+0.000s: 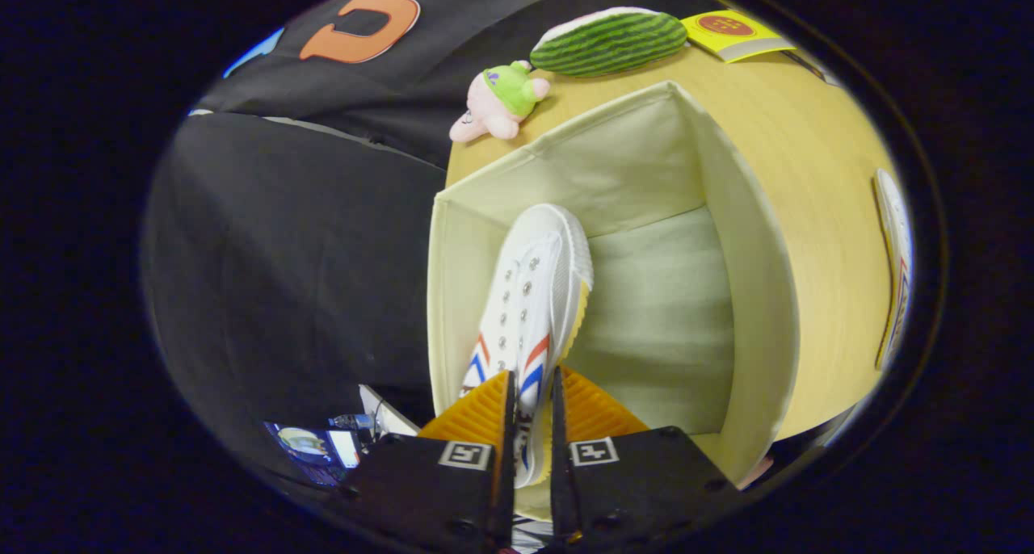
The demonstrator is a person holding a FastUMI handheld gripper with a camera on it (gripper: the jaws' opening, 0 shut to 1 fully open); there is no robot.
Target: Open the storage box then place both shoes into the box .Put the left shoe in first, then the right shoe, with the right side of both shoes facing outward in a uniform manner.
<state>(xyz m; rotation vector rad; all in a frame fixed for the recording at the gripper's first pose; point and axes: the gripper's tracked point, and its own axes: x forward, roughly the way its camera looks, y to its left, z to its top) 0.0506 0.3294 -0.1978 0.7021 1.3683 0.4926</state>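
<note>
two white shoes, one (529,295) clamped in the tool (532,392), one (895,271) on the worktop (816,182), one open storage box (727,239), one plush doll (501,100), one watermelon plush (607,43), one yellow booklet (737,33)

- Storage box (646,174): pale cream cloth, square, top open, sits on the yellow wood desk (816,215). Inside floor mostly bare.
- Shoe (529,295): white w/ red + blue stripes, metal lace holes, yellow under the sole. Held inside the box by its left wall, toe pointing to the far wall, heel end pinched in the jaws.
- 2nd shoe (895,263): same look, lies on the desk, well apart from the box, on its right.
</note>
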